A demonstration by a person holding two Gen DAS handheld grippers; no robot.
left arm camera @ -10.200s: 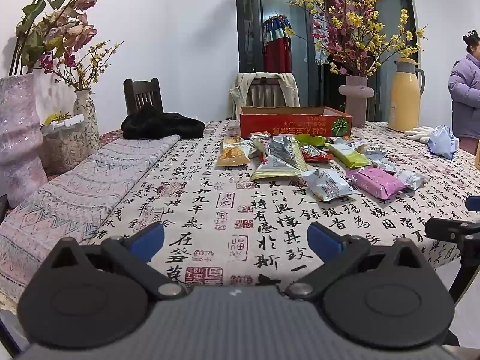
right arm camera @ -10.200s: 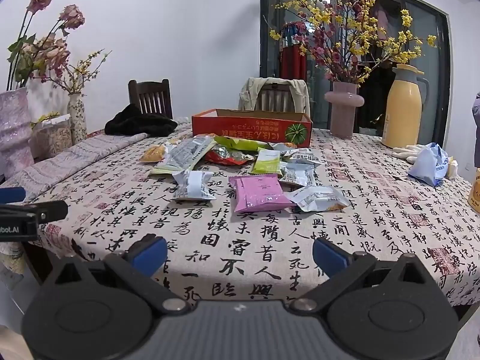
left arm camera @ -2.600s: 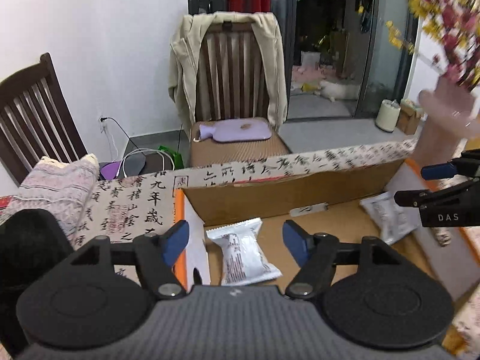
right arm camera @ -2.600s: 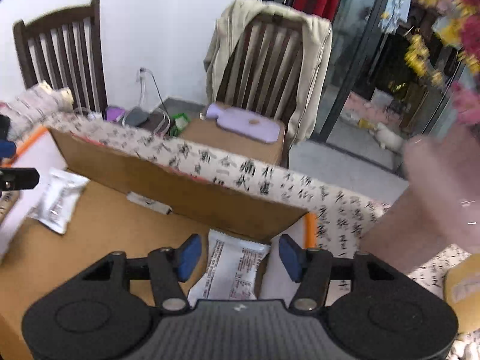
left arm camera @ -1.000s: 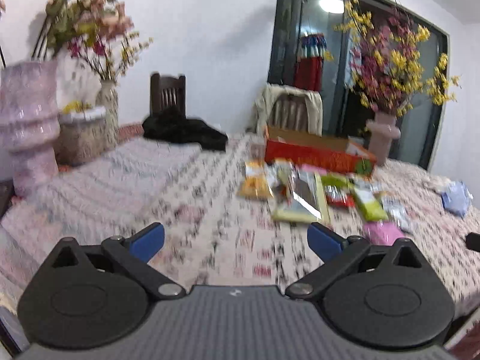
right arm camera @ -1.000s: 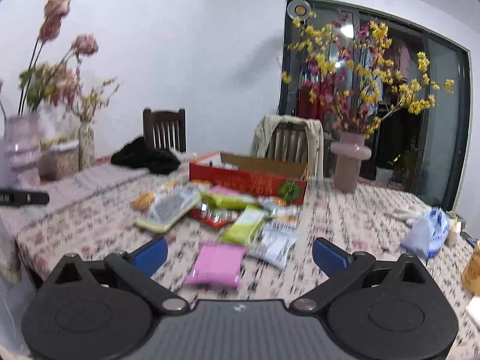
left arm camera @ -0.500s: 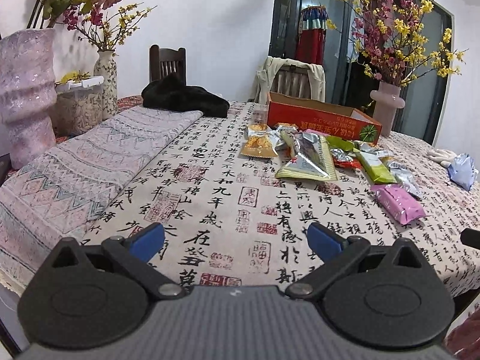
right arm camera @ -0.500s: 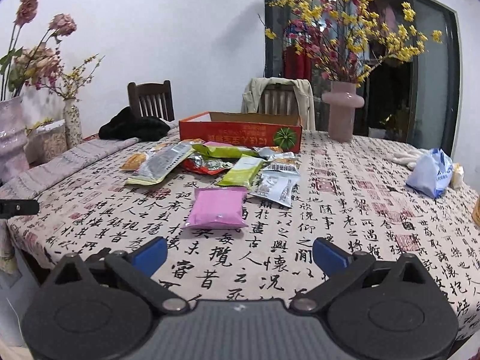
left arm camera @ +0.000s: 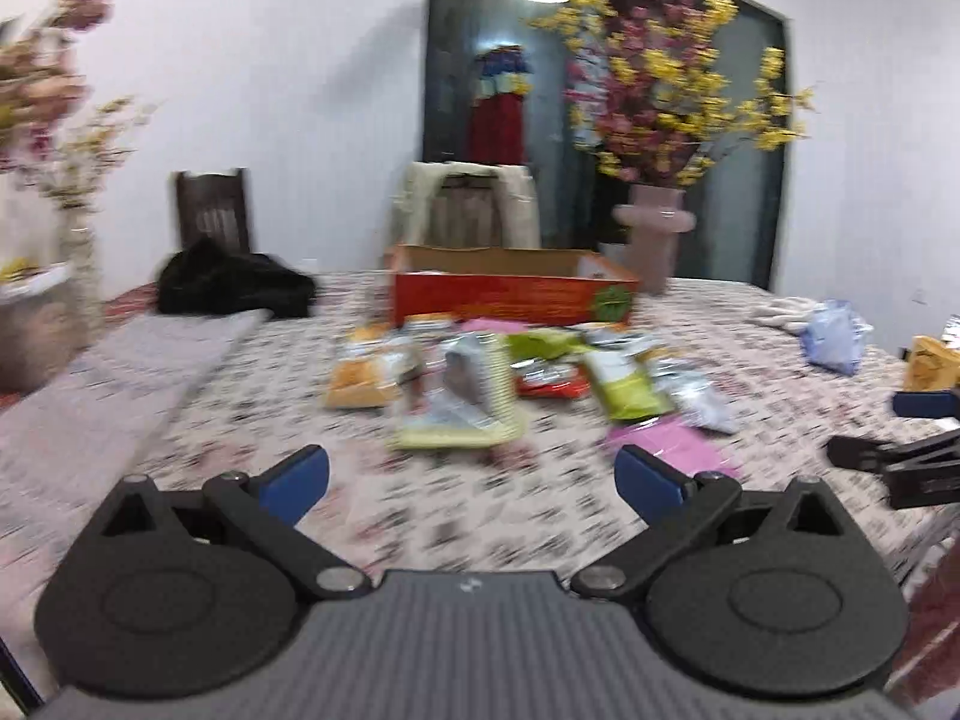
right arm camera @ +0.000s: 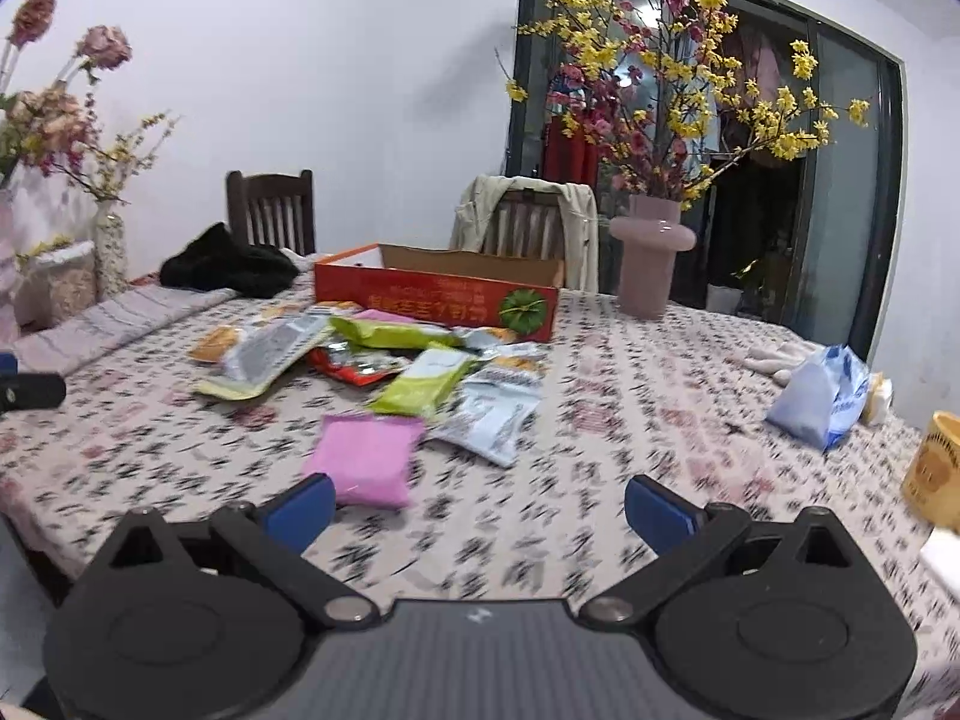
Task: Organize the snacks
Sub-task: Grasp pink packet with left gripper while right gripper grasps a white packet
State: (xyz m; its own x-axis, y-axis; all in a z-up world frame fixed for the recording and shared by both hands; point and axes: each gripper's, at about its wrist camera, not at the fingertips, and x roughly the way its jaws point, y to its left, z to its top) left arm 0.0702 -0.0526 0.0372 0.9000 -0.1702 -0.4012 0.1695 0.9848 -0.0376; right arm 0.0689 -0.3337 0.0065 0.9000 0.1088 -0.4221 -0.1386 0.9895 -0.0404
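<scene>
Several snack packs lie in a pile on the patterned tablecloth in front of a red cardboard box (right arm camera: 435, 294), also in the left wrist view (left arm camera: 510, 291). A pink pack (right arm camera: 366, 459) lies nearest, just ahead of my right gripper (right arm camera: 480, 507), which is open and empty. A green pack (right arm camera: 426, 387) and a silver pack (right arm camera: 495, 411) lie behind it. My left gripper (left arm camera: 471, 477) is open and empty, above the table short of a long yellow-silver pack (left arm camera: 468, 402). The pink pack (left arm camera: 666, 444) lies by its right finger.
A pink vase (right arm camera: 651, 255) with flowering branches stands behind the box. A blue bag (right arm camera: 819, 393) and a yellow cup (right arm camera: 936, 468) are at the right. Black clothing (right arm camera: 231, 267), chairs and vases stand at the left and back.
Both grippers have moved forward toward the snack pile, and the views are blurred by motion. Both stay open and empty.
</scene>
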